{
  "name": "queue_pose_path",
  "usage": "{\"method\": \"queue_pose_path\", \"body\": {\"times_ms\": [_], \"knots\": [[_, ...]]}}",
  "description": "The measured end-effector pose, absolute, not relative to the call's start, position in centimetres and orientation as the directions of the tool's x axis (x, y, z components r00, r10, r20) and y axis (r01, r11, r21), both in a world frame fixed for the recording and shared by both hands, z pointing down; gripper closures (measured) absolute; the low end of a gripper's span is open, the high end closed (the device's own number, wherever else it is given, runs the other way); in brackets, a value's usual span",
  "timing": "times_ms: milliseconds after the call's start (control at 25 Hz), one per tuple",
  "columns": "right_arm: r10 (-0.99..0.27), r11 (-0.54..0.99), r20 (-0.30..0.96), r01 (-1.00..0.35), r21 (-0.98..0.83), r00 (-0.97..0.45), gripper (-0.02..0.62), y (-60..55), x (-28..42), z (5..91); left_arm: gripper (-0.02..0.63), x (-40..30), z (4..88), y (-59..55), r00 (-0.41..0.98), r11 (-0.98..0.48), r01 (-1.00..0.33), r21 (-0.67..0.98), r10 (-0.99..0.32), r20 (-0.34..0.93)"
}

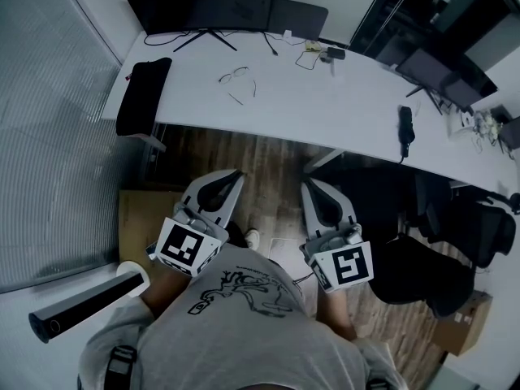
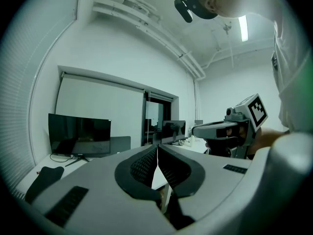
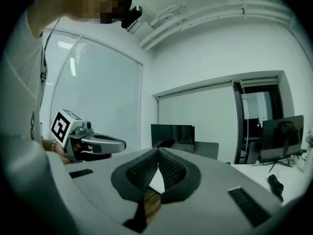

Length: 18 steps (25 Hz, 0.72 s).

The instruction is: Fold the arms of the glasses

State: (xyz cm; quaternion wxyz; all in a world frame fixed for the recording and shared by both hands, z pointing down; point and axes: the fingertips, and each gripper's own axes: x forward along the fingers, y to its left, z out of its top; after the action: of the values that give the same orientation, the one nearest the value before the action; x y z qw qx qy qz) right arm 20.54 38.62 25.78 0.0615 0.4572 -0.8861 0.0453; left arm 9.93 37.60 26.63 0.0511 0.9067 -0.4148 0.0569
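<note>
My left hand-held gripper (image 1: 236, 174) and right hand-held gripper (image 1: 309, 184) hang side by side above the wood floor, each with jaws pressed together on nothing. The glasses (image 1: 237, 77) lie well ahead on the white tabletop (image 1: 325, 108), arms unfolded, near the monitor (image 1: 199, 2), right of a black pouch (image 1: 145, 94).

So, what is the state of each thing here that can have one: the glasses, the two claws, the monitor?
glasses: on the desk, arms unfolded, untouched
left claw: shut, empty
right claw: shut, empty
monitor: screen dark
</note>
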Motion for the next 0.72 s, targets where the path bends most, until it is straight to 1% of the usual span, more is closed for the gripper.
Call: {"method": "queue_pose_path", "body": {"times_ms": [280, 440, 560, 720], "knots": [[-0.801, 0.579, 0.169, -0.815, -0.026, -0.574, 0.586, 37.7, 22.1, 26.9, 0.583, 11.3, 27.5, 36.5, 0.645, -0.648, -0.761, 0.045, -0.746, 0.164], [-0.809, 0.573, 0.135, -0.819, -0.026, -0.571, 0.586, 36.5, 22.6, 26.7, 0.583, 12.0, 28.2, 35.5, 0.650, -0.654, -0.756, 0.036, -0.743, 0.162], [-0.807, 0.573, 0.160, -0.819, -0.023, -0.569, 0.586, 35.3, 23.0, 27.3, 0.583, 12.1, 28.6, 34.4, 0.652, -0.655, -0.754, 0.040, -0.740, 0.166], [-0.797, 0.588, 0.163, -0.809, -0.012, -0.582, 0.586, 33.4, 22.6, 27.4, 0.583, 12.1, 28.5, 32.3, 0.653, -0.658, -0.752, 0.030, -0.739, 0.165]]}}
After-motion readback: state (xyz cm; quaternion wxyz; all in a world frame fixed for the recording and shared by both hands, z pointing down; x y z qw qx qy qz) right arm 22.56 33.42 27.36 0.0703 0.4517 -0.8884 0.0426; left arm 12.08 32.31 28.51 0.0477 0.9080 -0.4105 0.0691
